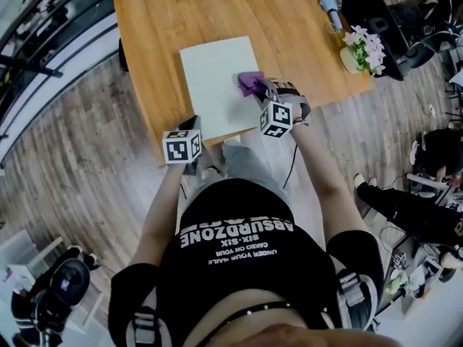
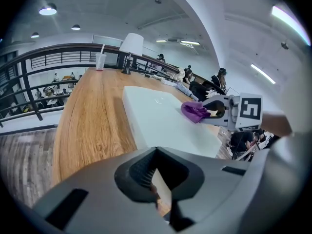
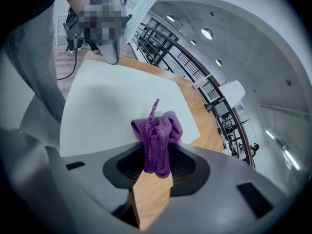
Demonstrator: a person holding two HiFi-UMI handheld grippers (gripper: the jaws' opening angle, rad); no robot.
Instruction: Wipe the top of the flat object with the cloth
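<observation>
One flat board (image 1: 213,85) runs lengthwise away; right tool (image 3: 157,162) clamps cloth (image 3: 158,133) on it, left tool (image 2: 158,186) nips its edge.

Open bare desk (image 1: 155,38) left of and beyond right gripper (image 1: 260,88); flower pot (image 1: 359,51) standing well to its right, near desk edge.

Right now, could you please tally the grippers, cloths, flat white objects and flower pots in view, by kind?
Grippers: 2 (left gripper, right gripper)
Purple cloth: 1
Flat white object: 1
Flower pot: 1
Total: 5
</observation>
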